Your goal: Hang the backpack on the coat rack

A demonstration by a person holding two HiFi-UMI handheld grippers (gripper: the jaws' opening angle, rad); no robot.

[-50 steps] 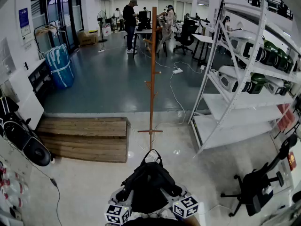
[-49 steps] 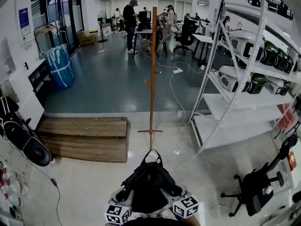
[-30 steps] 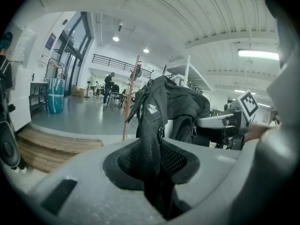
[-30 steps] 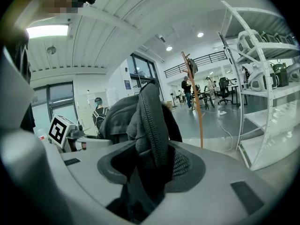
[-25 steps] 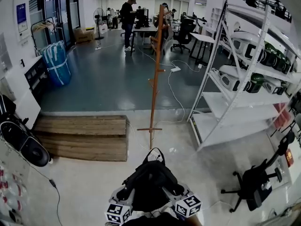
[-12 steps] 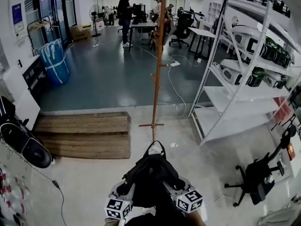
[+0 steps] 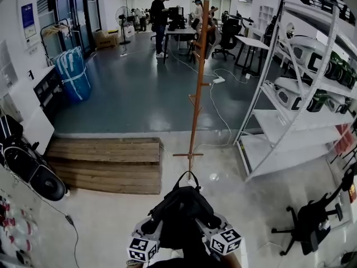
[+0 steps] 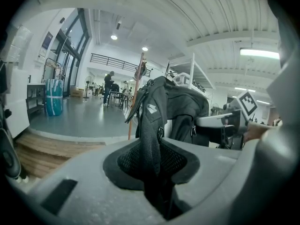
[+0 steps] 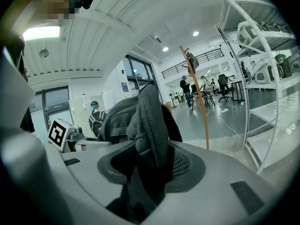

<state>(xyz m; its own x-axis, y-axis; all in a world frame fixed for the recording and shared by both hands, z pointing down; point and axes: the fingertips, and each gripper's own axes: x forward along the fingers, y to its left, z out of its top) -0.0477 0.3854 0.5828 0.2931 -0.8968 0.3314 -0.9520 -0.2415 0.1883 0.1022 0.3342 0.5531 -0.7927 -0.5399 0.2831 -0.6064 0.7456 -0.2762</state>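
A black backpack [image 7: 179, 214] hangs between my two grippers at the bottom of the head view, its top loop [image 7: 186, 177] standing up toward the coat rack. My left gripper [image 7: 149, 231] is shut on the pack's left side, black fabric pinched between its jaws [image 8: 154, 158]. On the pack's right side my right gripper [image 7: 215, 230] is shut on a zippered fold [image 9: 152, 139]. The tall brown wooden coat rack [image 7: 197, 88] stands just ahead, its cross foot [image 7: 188, 155] on the pale floor. It also shows as the coat rack [image 8: 136, 90] and the coat rack [image 9: 199, 97] in the gripper views.
A white metal shelving unit [image 7: 290, 94] with helmets stands right of the rack. A low wooden platform [image 7: 106, 163] lies to the left. A black office chair [image 7: 312, 222] is at lower right, dark gear [image 7: 25, 169] along the left wall. People stand at desks [image 7: 162, 15] far behind.
The view has shifted: the coat rack now stands further right in the head view. Both grippers keep the same hold on the backpack.
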